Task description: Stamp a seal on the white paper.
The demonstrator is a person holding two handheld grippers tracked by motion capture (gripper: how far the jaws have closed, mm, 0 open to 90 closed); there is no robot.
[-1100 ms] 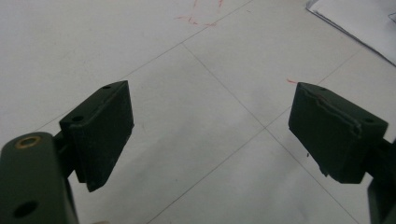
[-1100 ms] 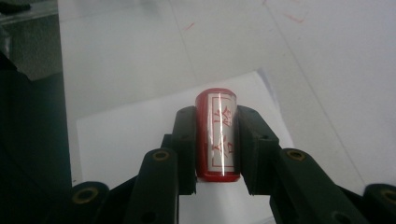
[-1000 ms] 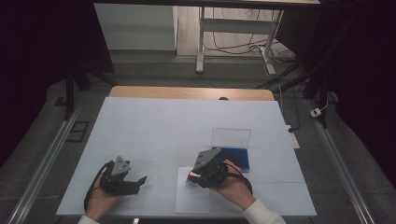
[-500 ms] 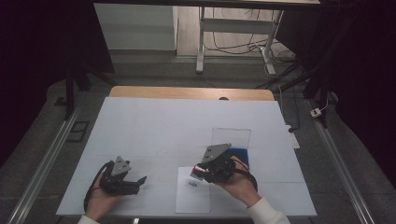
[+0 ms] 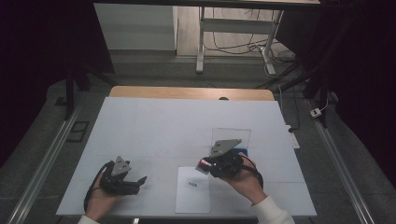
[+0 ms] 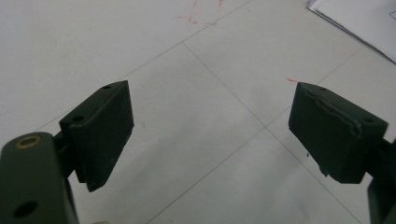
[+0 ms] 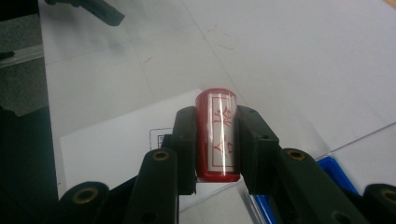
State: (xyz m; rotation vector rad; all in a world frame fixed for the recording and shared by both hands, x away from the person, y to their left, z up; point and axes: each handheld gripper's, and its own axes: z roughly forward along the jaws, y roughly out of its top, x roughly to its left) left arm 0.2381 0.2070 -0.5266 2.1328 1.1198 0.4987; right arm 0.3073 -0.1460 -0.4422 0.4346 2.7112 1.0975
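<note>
the table (image 5: 154, 121), covered in white, is taking up most of the high view, running from the person's near edge to a bare wooden strip at the far side. on it, right of centre, a clear box (image 5: 229, 136) is standing with a blue pad (image 5: 243, 151) just beside its near edge. near the front edge a white sheet (image 5: 192, 198) with a small printed square (image 5: 192, 185) is lying flat.

the right claw (image 5: 205, 165) is hovering over the sheet's far right corner, between the pad and the printed square, and it is pinching a red seal stamp (image 7: 217, 135), a short cylinder with a white label of red characters. the pads are pressing on its two curved sides. in the right gripper view the stamp's long axis is running along the jaws, its rounded end pointing away from the hand, toward the left and slightly far across the table; which end carries the stamping face i cannot tell.

the printed square is lying just left and near of the stamp, below it, so i judge the coming move to be a short carry left and a tilt to bring the stamp upright over the square. the right hand is plainly the nearer one.

the left claw (image 5: 135, 179) is resting at the near left, well apart from the sheet, its jaws spread wide with nothing between them.
</note>
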